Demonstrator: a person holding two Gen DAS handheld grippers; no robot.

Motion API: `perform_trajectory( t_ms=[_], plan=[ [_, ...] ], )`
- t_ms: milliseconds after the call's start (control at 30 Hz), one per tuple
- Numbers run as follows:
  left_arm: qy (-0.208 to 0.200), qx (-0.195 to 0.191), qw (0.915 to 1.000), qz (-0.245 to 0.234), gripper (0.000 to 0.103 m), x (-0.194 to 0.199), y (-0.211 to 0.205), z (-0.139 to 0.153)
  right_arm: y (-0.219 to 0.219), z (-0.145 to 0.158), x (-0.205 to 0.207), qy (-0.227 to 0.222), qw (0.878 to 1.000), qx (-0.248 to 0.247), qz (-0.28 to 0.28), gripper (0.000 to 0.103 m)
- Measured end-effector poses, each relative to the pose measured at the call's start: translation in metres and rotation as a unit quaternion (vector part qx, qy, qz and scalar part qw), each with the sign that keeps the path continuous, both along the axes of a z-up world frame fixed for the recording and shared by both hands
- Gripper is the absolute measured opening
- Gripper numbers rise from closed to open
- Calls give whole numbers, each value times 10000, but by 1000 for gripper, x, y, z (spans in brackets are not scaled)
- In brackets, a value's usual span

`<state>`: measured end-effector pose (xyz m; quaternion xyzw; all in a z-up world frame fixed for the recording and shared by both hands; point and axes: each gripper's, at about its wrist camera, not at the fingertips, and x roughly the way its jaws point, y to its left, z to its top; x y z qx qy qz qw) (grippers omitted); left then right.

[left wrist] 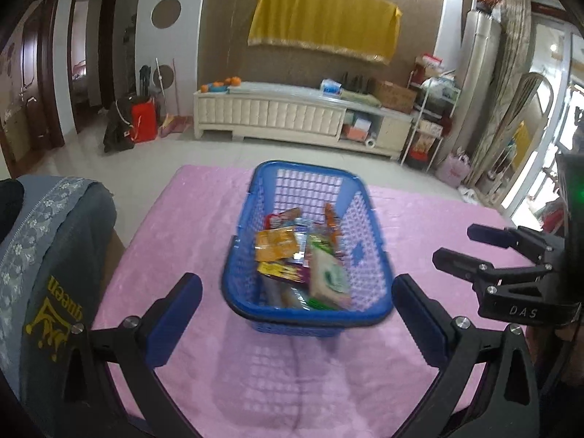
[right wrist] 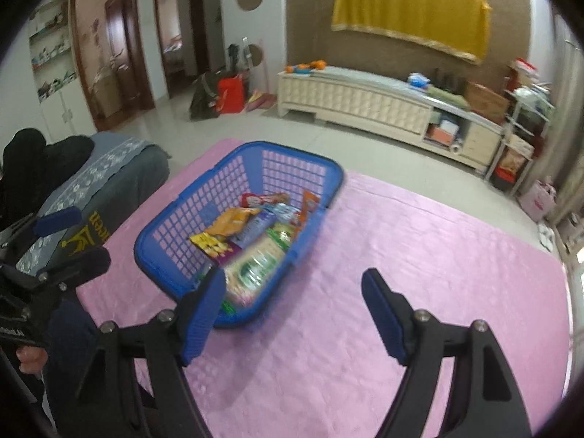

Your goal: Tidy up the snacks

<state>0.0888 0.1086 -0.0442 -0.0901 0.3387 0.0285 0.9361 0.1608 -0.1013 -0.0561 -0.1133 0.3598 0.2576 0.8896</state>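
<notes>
Snacks sit piled in the blue basket, which rests on your pink-covered surface, at about 12 o'clock from your left tool and 10 o'clock from your right tool. Both tools are spread wide and grip nothing. In the left wrist view your right tool shows at 3 o'clock, apart from the basket.
</notes>
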Motion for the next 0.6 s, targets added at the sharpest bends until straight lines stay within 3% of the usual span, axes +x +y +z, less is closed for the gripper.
perform_trajectory(
  t_ms=[133, 300, 433, 600],
  plan=[
    [-300, -123, 9994, -156, 103, -21, -17, 12, -24, 10, -27, -220, 9989, 247, -331, 88],
    [-648, 387, 9968, -252, 103, -38, -43, 32, -56, 30, -58, -484, 9937, 634, -787, 103],
    [-786, 294, 9956, -414, 103, -49, -54, 44, -67, 49, -86, -1018, 9873, 433, -1140, 103],
    [-937, 361, 9935, -530, 103, -57, -69, 53, -78, 61, -107, -1176, 9834, 537, -1276, 103]
  ],
)
